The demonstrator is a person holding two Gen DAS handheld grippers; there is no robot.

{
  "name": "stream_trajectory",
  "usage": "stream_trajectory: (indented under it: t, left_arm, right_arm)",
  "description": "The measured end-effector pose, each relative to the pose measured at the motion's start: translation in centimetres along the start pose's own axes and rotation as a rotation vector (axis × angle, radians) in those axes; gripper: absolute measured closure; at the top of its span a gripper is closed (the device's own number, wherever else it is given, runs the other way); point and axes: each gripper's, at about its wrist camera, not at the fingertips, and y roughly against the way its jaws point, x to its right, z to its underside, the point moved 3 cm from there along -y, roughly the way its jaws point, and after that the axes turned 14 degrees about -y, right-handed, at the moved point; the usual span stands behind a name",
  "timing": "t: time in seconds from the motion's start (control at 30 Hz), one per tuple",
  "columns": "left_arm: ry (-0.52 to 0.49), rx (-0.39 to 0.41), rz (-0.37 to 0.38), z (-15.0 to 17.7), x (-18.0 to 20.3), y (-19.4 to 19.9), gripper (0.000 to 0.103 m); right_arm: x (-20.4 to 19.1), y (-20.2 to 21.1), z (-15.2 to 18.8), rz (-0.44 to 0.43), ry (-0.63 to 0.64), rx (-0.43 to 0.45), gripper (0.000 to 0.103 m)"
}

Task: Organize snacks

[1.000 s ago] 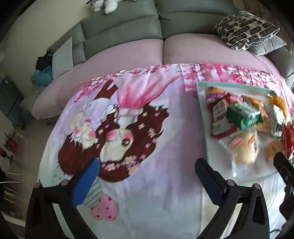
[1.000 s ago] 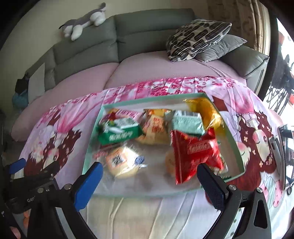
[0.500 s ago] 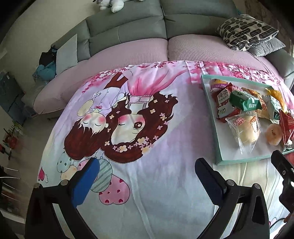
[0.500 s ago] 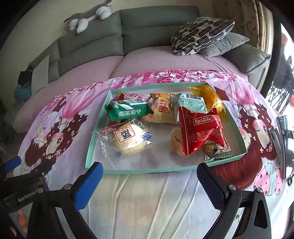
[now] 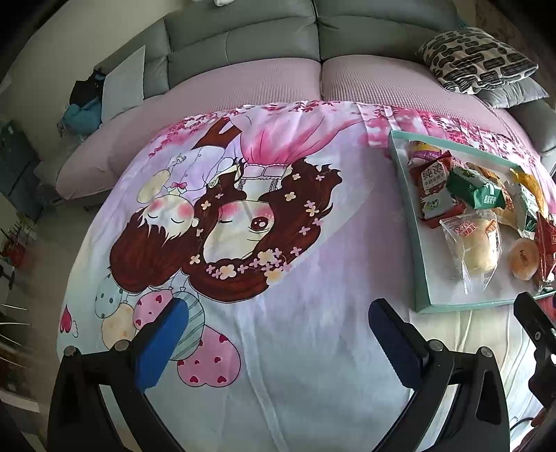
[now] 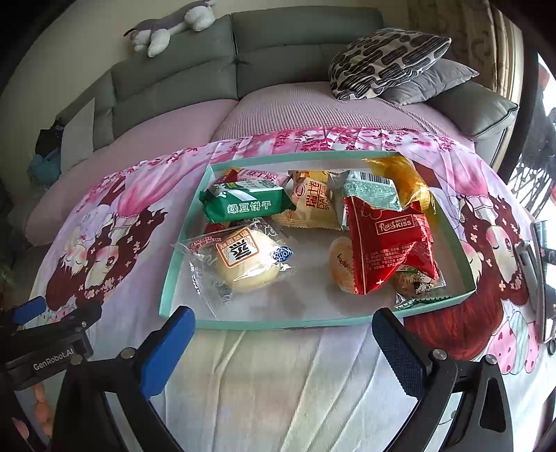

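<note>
A teal-rimmed tray (image 6: 180, 264) lies on a pink cartoon-print cloth and holds several wrapped snacks. Among them are a green biscuit pack (image 6: 246, 205), a clear-wrapped bun (image 6: 243, 260), a red Raier Kiss bag (image 6: 389, 247), a yellow roll pack (image 6: 312, 205) and a gold wrapper (image 6: 403, 180). My right gripper (image 6: 283, 342) hovers open just in front of the tray's near rim, holding nothing. My left gripper (image 5: 278, 333) stands open over bare cloth, left of the tray (image 5: 420, 264). The left gripper's body (image 6: 45, 344) shows at the right wrist view's lower left.
The cloth (image 5: 278, 365) covers a low table in front of a grey and lilac sofa (image 5: 243, 83). A patterned pillow (image 6: 385, 59) and a plush toy (image 6: 166, 27) rest on the sofa. A dark flat device (image 6: 538, 278) lies near the cloth's right edge.
Both grippers have pulled back and risen slightly, so the tray sits farther off and the frames are sharper. The snacks have not moved. Both stay open.
</note>
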Motion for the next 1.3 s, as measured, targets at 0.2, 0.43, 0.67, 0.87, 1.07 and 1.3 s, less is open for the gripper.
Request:
stream_trajectory:
  t: [0.2,0.43,0.67,0.87,1.07,1.3]
  left_arm:
    - [0.002,-0.008,0.017,0.0,0.1,-0.3,0.0]
    - [0.006,-0.002,0.041,-0.1,0.3,-0.4,0.0]
    - [0.005,0.006,0.049,-0.1,0.4,-0.3,0.0]
    - [-0.001,0.01,0.05,-0.1,0.4,-0.3,0.0]
    - [-0.001,0.011,0.05,-0.1,0.4,-0.3,0.0]
    - [-0.001,0.013,0.049,-0.1,0.4,-0.3,0.0]
  right_arm:
    - [-0.2,-0.4,0.1,-0.003,0.007,-0.01,0.0]
    - [-0.1,-0.7,0.1,-0.004,0.0,-0.022,0.0]
    - [-0.1,-0.9,0.2,-0.003,0.0,-0.029,0.0]
    - [-0.1,-1.1,0.2,-0.001,0.0,-0.034,0.0]
    - [-0.2,-1.2,0.3,0.001,0.005,-0.037,0.0]
    - [-0.2,-1.2,0.3,0.001,0.007,-0.04,0.0]
